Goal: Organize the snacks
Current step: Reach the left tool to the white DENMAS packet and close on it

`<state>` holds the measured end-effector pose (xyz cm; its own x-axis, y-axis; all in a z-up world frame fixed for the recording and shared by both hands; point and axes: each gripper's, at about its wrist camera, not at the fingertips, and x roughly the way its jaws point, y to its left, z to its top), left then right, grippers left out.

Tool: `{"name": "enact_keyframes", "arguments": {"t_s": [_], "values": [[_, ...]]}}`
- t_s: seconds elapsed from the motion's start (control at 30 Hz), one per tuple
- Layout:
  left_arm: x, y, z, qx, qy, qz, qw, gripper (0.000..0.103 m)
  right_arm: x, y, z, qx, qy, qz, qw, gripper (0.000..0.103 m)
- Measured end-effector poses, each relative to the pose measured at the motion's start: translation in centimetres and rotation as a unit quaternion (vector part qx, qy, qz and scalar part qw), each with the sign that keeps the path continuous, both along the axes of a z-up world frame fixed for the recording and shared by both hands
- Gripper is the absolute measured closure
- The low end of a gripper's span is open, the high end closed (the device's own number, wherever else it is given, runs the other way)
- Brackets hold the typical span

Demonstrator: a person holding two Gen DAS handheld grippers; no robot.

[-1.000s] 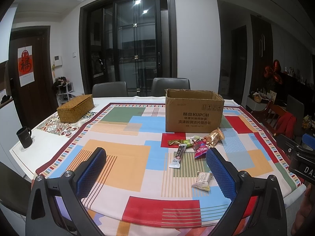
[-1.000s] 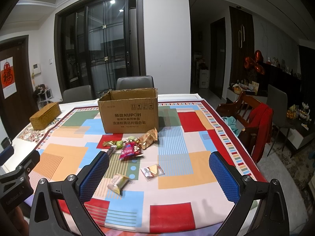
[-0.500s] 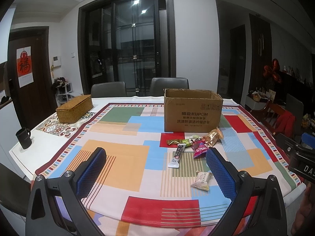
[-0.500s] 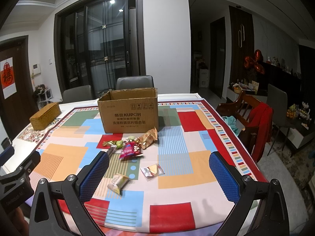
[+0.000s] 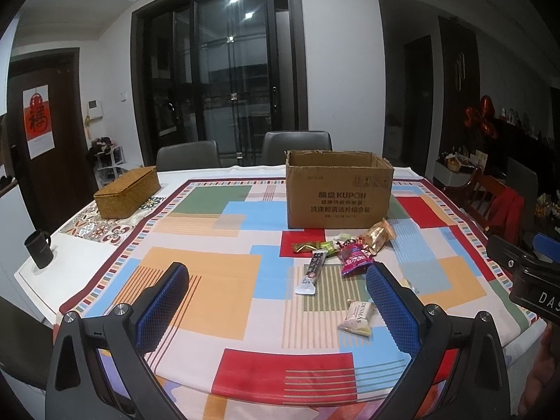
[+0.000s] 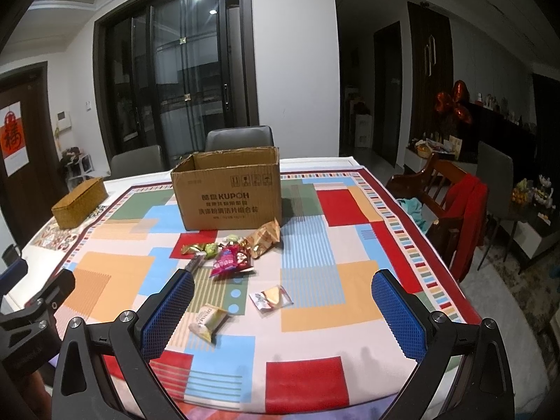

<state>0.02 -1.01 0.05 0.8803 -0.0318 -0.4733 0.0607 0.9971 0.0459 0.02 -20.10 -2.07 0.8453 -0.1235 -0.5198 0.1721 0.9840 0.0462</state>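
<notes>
My two claws, left gripper (image 5: 276,290) and right gripper (image 6: 281,295), hang spread wide and empty above the patchwork tablecloth (image 5: 196,280) in a dim dining room, snack packets (image 6: 231,262) scattered before the cardboard box (image 6: 227,192).

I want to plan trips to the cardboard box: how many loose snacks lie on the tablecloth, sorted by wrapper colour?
Pink bag: 1
Gold bag: 1
Black stick: 1
White packet: 1
Clear packet: 1
Small green sweets: 3
Total: 8, though the tight cluster may hide another small sweet.
</notes>
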Motion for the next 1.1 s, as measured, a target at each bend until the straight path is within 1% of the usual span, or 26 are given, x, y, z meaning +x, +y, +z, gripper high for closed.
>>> {"name": "enact_keyframes", "arguments": {"t_s": [0.3,0.5,0.7,0.9,1.0,1.1], "values": [[1.5,-0.8,-0.9,0.012,0.020,-0.018,0.9996,0.000,1.5,-0.4,-0.8,0.003,0.016,0.005,1.000,0.001],[2.6,-1.3,-1.7,0.020,0.032,-0.025,0.9990,0.000,2.8,-0.6,-1.9,0.009,0.035,0.010,0.999,0.001],[3.9,-1.9,-2.6,0.024,0.052,-0.035,0.9977,0.000,4.0,-0.8,-3.0,0.008,0.053,0.013,0.998,0.001],[5.0,-3.6,-3.9,0.041,0.074,-0.067,0.9941,0.000,5.8,-1.6,-4.5,0.013,0.081,0.018,0.996,0.001],[5.8,-4.2,-4.7,0.042,0.092,-0.077,0.9918,0.000,6.7,-1.9,-5.5,0.020,0.102,0.021,0.994,0.001],[6.5,-4.5,-5.5,0.041,0.110,-0.082,0.9896,0.000,7.3,-2.0,-6.3,0.015,0.113,0.024,0.993,0.001]]}}
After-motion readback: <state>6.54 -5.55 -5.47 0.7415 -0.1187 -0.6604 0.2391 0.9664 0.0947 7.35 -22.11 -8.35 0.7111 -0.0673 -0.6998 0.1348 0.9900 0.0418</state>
